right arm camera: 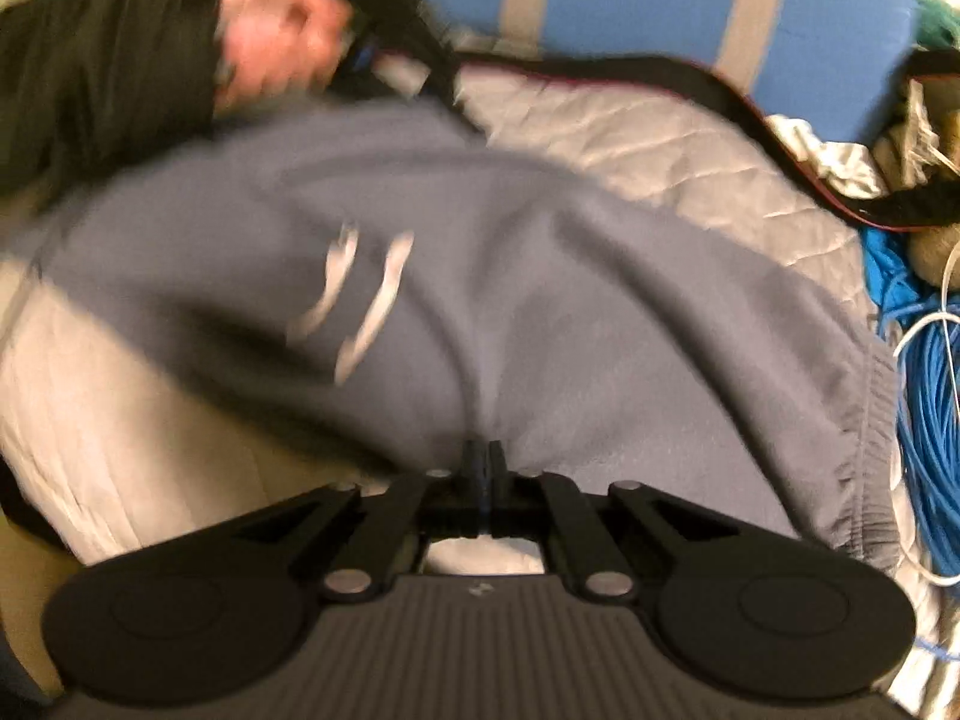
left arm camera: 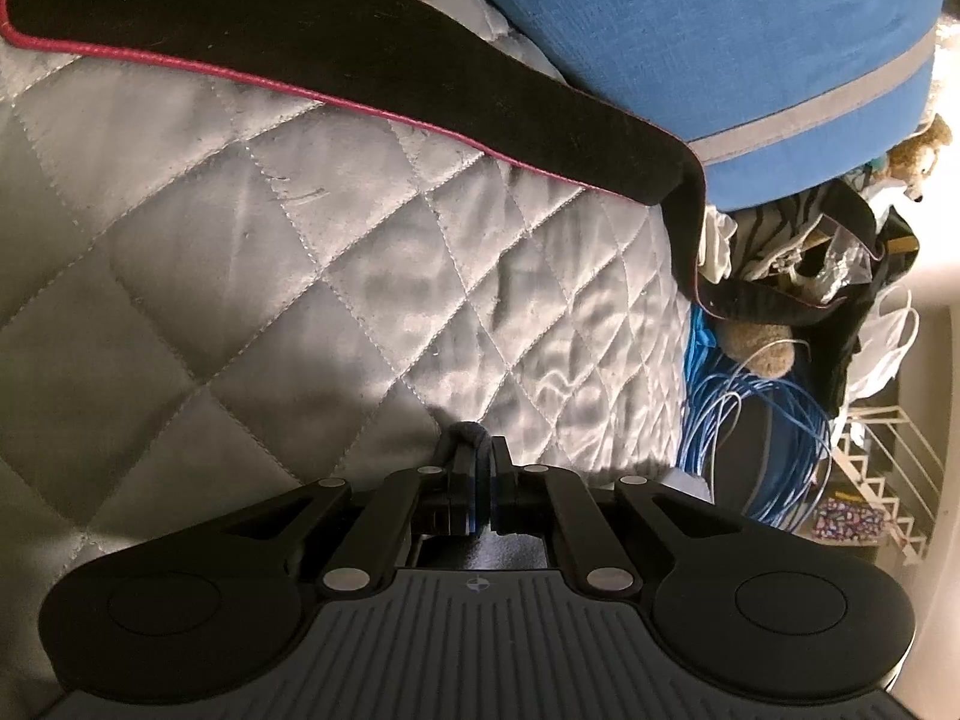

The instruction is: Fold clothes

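— What lies underneath?
— A silvery diamond-quilted bedspread [left arm camera: 252,228], crossed by a black red-edged strip [left arm camera: 300,48].
— And behind?
— A blue grey-striped cushion [left arm camera: 750,42]; coiled blue cable [left arm camera: 774,420] beside the bed.

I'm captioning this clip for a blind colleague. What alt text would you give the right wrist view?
Blurred fisheye view: the right hand-held gripper pinches a fold of grey-blue sweatpants spread on a quilted silver cover. At top left a hand holds the left hand-held gripper at the garment's far edge.
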